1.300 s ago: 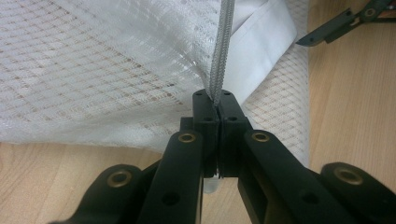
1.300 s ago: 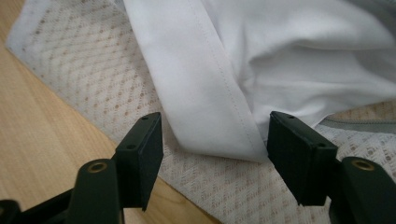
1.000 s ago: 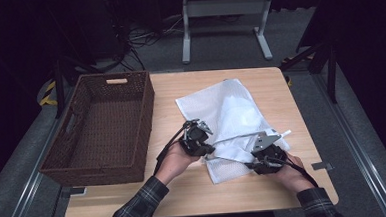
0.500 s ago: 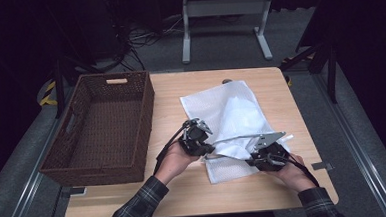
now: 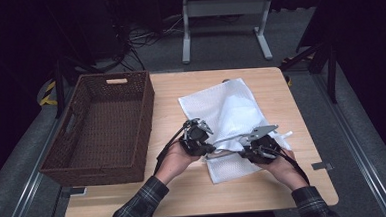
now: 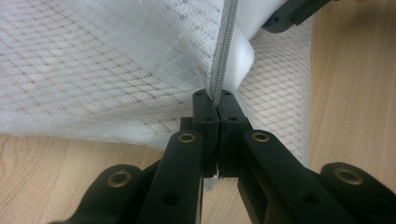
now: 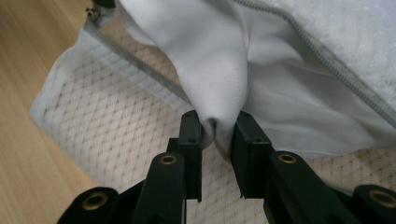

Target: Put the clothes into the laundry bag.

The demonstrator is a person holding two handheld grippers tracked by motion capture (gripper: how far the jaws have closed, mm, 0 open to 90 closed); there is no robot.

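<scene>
Moved: right gripper (image 7: 215, 135) jaws have just been closing, now pinching white garment (image 7: 219, 70).
Left gripper (image 6: 217, 109): clamped on mesh bag (image 5: 231, 111) zipper edge.
Place: table's (image 5: 185, 199) near right.
Handling: soft, light, slippery; grip a gathered fold.

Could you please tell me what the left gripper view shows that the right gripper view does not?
Left gripper view alone: the left gripper shut on the mesh bag's grey zipper edge.

Right gripper view alone: the right gripper, jaws just closing, pinching a fold of smooth white garment that comes out of the bag's opening.

Both: the white mesh bag lying on the wooden table.
</scene>
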